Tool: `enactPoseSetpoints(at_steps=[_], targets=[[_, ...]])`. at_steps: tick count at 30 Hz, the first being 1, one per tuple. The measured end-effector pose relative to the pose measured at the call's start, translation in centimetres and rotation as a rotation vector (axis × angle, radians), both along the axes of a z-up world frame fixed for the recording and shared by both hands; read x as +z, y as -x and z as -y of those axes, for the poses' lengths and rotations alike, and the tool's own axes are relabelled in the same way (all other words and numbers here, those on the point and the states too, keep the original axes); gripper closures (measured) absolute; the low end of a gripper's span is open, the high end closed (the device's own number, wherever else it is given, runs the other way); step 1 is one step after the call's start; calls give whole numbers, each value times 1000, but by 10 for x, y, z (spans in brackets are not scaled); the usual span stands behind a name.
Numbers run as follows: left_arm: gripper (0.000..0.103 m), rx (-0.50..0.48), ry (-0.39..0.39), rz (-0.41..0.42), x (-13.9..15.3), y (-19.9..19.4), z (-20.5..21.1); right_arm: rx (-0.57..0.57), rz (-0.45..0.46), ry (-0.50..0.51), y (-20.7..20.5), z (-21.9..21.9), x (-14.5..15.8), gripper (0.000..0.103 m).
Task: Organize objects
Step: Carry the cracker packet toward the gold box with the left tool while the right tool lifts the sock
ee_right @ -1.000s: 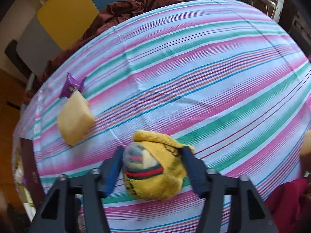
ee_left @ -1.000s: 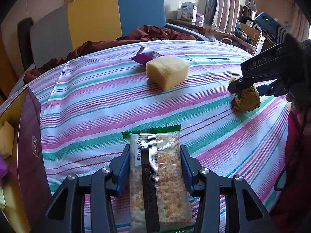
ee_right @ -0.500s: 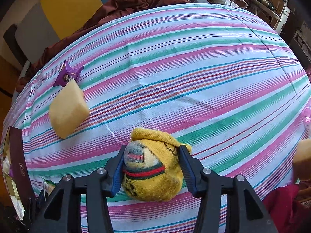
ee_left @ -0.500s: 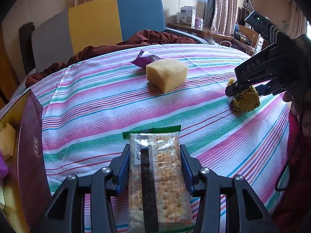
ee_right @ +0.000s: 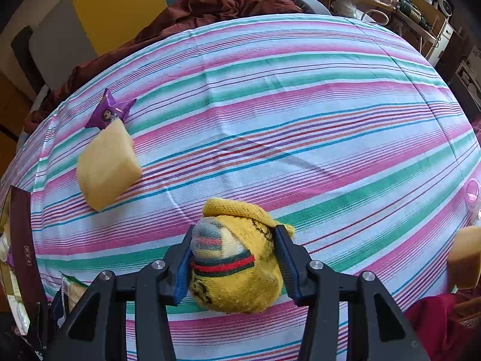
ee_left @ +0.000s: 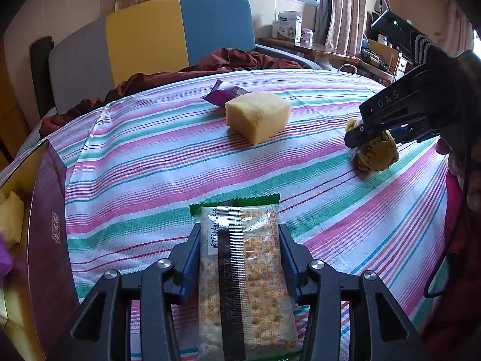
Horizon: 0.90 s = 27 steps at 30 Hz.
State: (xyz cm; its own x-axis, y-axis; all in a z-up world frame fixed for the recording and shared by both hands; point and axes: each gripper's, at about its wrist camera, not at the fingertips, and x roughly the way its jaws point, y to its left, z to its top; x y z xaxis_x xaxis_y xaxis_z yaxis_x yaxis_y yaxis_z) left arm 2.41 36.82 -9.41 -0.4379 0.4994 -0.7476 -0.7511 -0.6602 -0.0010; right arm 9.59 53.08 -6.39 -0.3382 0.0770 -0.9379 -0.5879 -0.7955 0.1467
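Observation:
My left gripper (ee_left: 239, 240) is shut on a cracker packet (ee_left: 243, 276) with a green top edge, held above the striped tablecloth (ee_left: 168, 162). My right gripper (ee_right: 233, 240) is shut on a rolled yellow sock (ee_right: 237, 267) with red and green bands, just above the cloth; the gripper and the sock (ee_left: 375, 152) also show at the right of the left wrist view. A yellow sponge block (ee_left: 257, 115) lies mid-table with a purple snack packet (ee_left: 225, 93) behind it; both show in the right wrist view, sponge (ee_right: 106, 165) and packet (ee_right: 109, 112).
A dark maroon box (ee_left: 45, 240) stands at the left table edge with a yellow sponge (ee_left: 10, 218) inside. Another yellow block (ee_right: 464, 258) sits at the right edge. A maroon cloth (ee_left: 210, 66) and a multicoloured sofa (ee_left: 168, 33) lie behind the table.
Both grippers have kept their hold. The right gripper has drawn back and lifted a little with the sock. The left view has tilted up slightly.

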Motion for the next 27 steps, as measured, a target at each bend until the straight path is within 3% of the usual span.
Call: enactPoseSetpoints(at_steps=[8, 17, 27], targets=[[55, -9, 4, -4, 0, 0, 0, 110, -2, -4, 12, 22, 1, 59], [55, -19, 16, -8, 1, -2, 2, 116, 11, -18, 14, 18, 2, 57], [58, -35, 26, 59, 11, -11, 18, 130, 18, -40, 16, 13, -2, 53]])
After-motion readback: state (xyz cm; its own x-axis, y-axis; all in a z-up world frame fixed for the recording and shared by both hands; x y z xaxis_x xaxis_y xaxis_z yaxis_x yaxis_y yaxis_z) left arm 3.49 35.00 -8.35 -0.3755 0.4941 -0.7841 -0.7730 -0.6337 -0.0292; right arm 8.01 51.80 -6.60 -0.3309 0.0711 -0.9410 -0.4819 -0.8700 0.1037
